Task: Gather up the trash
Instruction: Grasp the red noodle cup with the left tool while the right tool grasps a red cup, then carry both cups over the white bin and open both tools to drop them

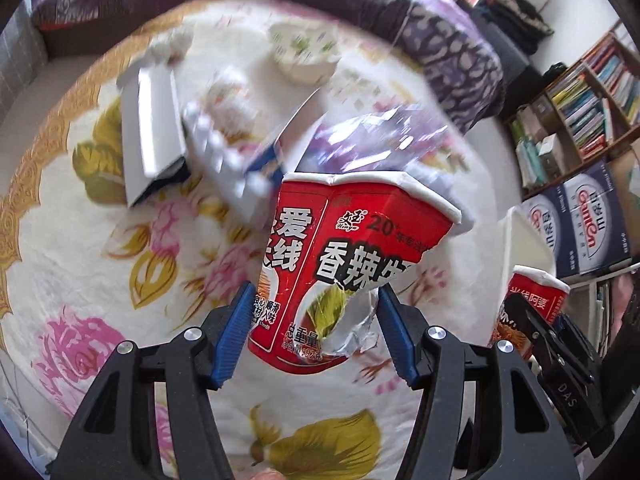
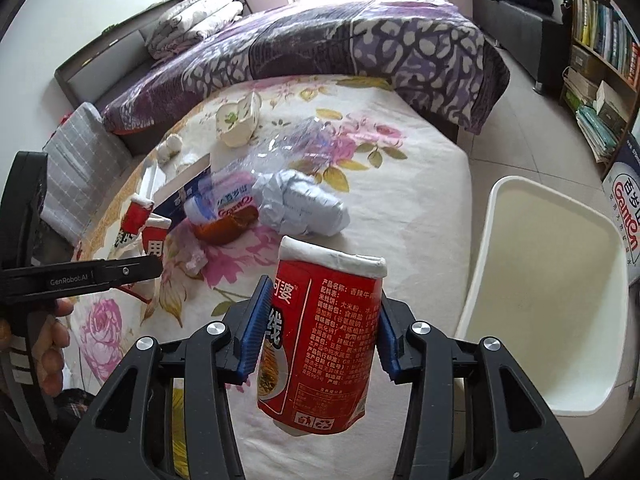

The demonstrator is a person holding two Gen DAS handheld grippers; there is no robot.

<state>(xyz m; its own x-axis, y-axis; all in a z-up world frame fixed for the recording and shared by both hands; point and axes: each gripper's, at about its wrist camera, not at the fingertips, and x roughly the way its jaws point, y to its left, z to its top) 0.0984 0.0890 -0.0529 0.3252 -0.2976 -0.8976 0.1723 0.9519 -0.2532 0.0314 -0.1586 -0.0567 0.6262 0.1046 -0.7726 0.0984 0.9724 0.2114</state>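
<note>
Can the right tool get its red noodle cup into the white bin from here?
Probably yes. The right tool is shut on its red noodle cup, and the white bin stands open just to its right with nothing between.

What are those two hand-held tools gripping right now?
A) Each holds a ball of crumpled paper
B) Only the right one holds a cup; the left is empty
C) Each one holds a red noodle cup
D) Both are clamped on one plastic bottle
C: the left tool pinches a torn red noodle cup between its blue pads, and the right tool grips a second red cup, beside the white bin.
</note>
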